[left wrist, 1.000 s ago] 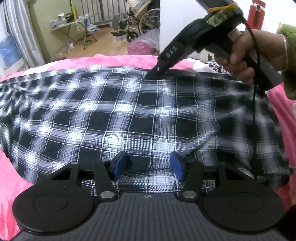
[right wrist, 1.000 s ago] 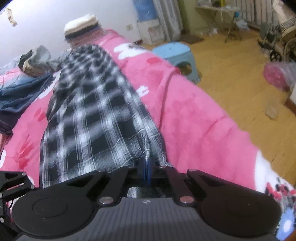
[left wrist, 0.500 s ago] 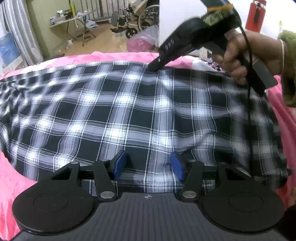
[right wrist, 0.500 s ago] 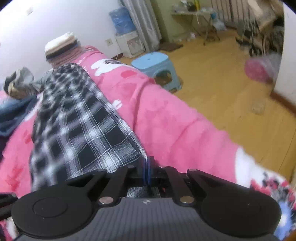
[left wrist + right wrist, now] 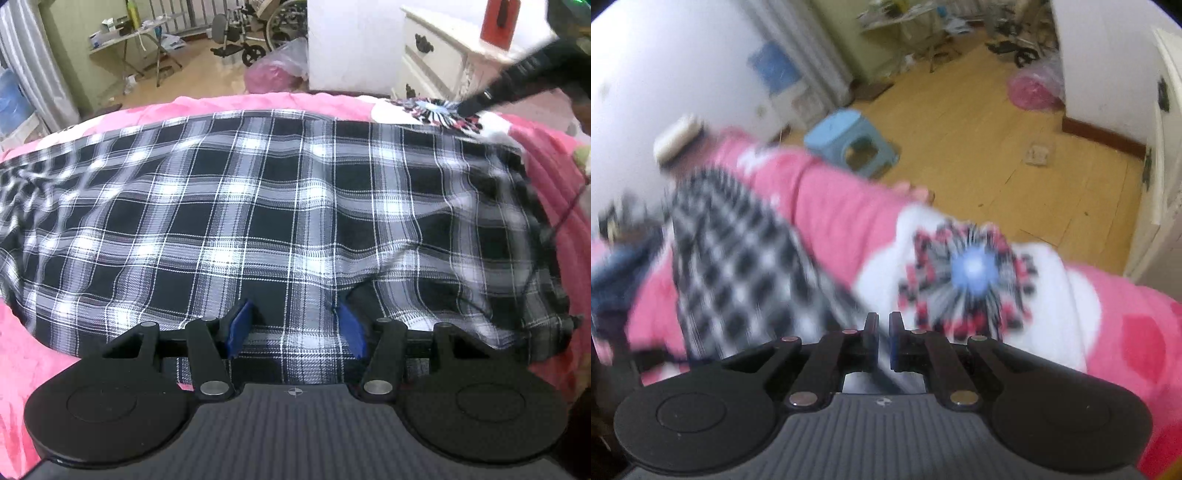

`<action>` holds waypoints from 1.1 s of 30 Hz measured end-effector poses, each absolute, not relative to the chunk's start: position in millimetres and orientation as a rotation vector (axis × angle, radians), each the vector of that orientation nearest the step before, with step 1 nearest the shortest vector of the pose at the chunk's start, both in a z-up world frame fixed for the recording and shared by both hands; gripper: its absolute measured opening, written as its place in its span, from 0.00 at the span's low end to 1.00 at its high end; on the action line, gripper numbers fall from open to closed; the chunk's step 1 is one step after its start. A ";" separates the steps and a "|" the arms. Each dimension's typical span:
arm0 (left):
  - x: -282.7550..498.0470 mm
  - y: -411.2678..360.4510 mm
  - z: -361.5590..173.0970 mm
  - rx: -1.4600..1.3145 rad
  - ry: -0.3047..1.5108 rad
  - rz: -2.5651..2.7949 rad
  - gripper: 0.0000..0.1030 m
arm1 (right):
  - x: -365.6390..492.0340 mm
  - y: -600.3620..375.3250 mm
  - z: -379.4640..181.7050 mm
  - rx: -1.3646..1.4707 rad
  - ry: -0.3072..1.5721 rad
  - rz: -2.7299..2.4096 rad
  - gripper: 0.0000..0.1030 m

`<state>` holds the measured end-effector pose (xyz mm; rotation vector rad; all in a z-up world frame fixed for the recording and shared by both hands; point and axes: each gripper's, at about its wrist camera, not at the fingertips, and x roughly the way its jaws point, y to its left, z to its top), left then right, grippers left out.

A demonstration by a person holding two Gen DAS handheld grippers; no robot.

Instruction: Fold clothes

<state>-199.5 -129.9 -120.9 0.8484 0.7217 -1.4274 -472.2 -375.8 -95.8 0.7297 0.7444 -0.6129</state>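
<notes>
A black-and-white checked shirt [image 5: 280, 206] lies spread on a pink bed [image 5: 22, 350]. The left gripper [image 5: 291, 328] rests half-open on its near edge, probably pinning it; the right gripper [image 5: 883, 334], nearly closed and empty, hovers at the far right.

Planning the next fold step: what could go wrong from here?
1. Left gripper fingers stand open astride the plaid garment; closing could pinch the pink blanket too.
2. Right gripper, nearly shut, sits over the flower print, off the garment: pulling now folds nothing.
3. Its cable crosses the cloth and could snag.
</notes>
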 end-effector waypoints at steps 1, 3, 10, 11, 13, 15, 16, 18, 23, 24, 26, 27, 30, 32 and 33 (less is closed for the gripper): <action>-200.9 -130.1 -120.8 0.859 0.718 -1.424 0.51 | -470.6 -369.9 -97.3 0.698 0.757 -0.613 0.06; -203.7 -130.8 -120.3 0.878 0.711 -1.418 0.51 | -465.5 -361.7 -100.8 0.637 0.776 -0.612 0.06; -206.4 -131.2 -120.7 0.901 0.715 -1.405 0.51 | -447.5 -345.4 -112.4 0.462 0.870 -0.568 0.06; -206.1 -131.3 -121.1 0.901 0.716 -1.406 0.51 | -446.5 -342.8 -113.2 0.440 0.880 -0.563 0.06; -205.2 -131.6 -121.9 0.900 0.719 -1.406 0.51 | -444.3 -338.1 -113.6 0.395 0.898 -0.557 0.06; -204.7 -131.5 -122.1 0.899 0.720 -1.408 0.51 | -442.1 -334.0 -110.9 0.350 0.904 -0.559 0.06; -204.9 -131.5 -122.2 0.899 0.719 -1.407 0.51 | -440.2 -332.5 -111.0 0.328 0.909 -0.558 0.07; -205.5 -132.2 -122.2 0.900 0.718 -1.406 0.51 | -434.4 -330.9 -113.8 0.282 0.922 -0.554 0.13; -206.5 -133.1 -122.4 0.904 0.715 -1.404 0.51 | -426.2 -335.3 -119.9 0.245 0.936 -0.536 0.24; -206.7 -133.2 -122.5 0.905 0.714 -1.403 0.51 | -426.3 -335.2 -120.0 0.241 0.936 -0.533 0.24; -207.2 -133.5 -123.1 0.905 0.712 -1.403 0.51 | -427.9 -330.7 -118.0 0.216 0.933 -0.535 0.17; -207.2 -133.5 -123.5 0.904 0.711 -1.403 0.51 | -427.9 -326.7 -116.3 0.187 0.931 -0.546 0.06; -206.8 -133.3 -124.4 0.903 0.711 -1.404 0.51 | -428.2 -314.8 -111.2 0.101 0.925 -0.577 0.01; -207.1 -133.5 -124.4 0.904 0.711 -1.404 0.51 | -429.0 -310.1 -107.4 0.064 0.919 -0.600 0.01; -207.2 -133.7 -124.5 0.904 0.711 -1.404 0.51 | -430.2 -313.7 -105.5 0.082 0.914 -0.616 0.01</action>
